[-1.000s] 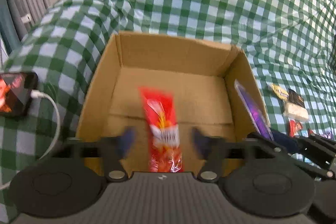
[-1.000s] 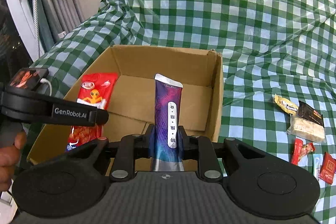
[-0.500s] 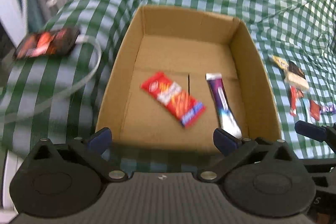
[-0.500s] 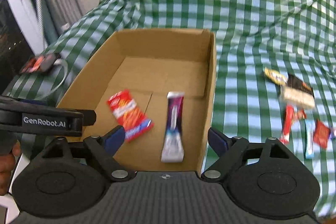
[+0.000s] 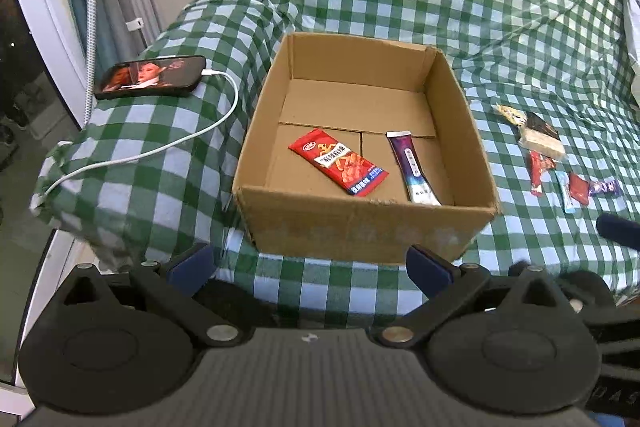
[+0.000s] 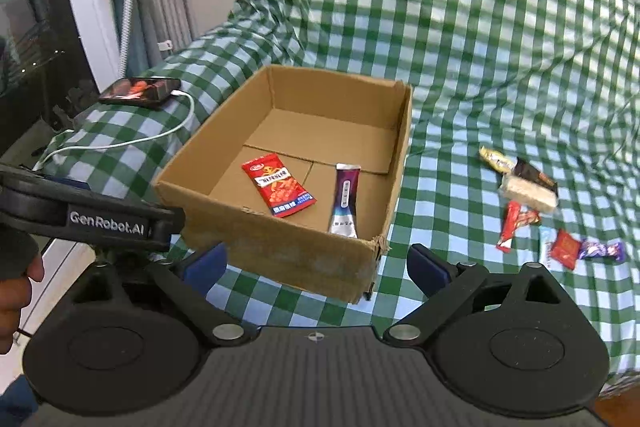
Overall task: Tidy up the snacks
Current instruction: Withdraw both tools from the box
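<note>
A: Where are we w/ the snacks?

B: Two are in the cardboard box (image 5: 366, 227) already: a red packet (image 5: 338, 161) on the left of the box floor and a purple stick sachet (image 5: 412, 167) to its right, both lying flat, apart from each other. The rest are on the green checked cloth (image 5: 500, 7), right of the box.

A: Grippers?

B: Left gripper (image 5: 310, 263) is released, nothing between the pads, hanging at the near side of the box. Right gripper (image 6: 316, 263) is empty too, its jaws opening wide, just short of the box's near wall.

A: So which step, in your view?

B: I'd say between rounds: drop done, next pick not begun. Next move prob. calls for swinging right to the loose pile, coming down on one thin wrapper w/o catching its neighbours. They lie close, some touching, so pick an outer one first.

A: Count?

B: One box. Two snacks inside. Outside I make it approx. seven: gold-wrapped candy (image 6: 494, 159), dark packet (image 6: 534, 175), pale bar (image 6: 528, 197), long red stick (image 6: 510, 227), light blue stick (image 5: 566, 193), small red square (image 6: 564, 254), purple candy (image 6: 600, 250). Small in frame, so not sure of that. Also one phone (image 5: 154, 77) on a white cable (image 5: 160, 147), far left, not part of the job.
</note>
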Motion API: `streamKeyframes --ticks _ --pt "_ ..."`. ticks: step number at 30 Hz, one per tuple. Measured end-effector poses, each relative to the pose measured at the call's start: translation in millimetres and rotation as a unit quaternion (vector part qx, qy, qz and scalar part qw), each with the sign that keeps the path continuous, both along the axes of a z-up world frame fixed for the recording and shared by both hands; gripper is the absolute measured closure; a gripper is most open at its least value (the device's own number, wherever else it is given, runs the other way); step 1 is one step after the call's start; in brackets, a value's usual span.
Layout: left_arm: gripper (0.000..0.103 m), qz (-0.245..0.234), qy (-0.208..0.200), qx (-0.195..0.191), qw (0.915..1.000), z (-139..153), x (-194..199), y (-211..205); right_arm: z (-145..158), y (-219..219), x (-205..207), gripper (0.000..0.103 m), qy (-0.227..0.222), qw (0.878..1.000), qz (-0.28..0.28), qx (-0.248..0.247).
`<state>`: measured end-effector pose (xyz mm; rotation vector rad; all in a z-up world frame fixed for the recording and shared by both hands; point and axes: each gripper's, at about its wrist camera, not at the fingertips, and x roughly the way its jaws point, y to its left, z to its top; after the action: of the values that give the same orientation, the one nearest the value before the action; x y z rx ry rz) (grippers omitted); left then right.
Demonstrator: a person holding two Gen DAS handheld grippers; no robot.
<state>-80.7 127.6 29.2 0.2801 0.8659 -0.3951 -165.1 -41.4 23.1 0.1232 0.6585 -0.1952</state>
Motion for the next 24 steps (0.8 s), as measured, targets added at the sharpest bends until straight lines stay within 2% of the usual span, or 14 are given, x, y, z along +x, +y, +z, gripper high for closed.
streamKeyframes --ticks 13,24 --pt "0.000 0.006 -0.045 -0.008 0.9989 26.6 -52.0 11.2 23.4 13.1 -54.7 0.005 -0.067 0.998 -0.013 -0.004" --pt "0.000 0.006 -0.053 -0.002 0.9986 30.9 -63.6 11.6 26.0 14.6 -70.2 0.004 -0.082 0.997 -0.014 -0.003"
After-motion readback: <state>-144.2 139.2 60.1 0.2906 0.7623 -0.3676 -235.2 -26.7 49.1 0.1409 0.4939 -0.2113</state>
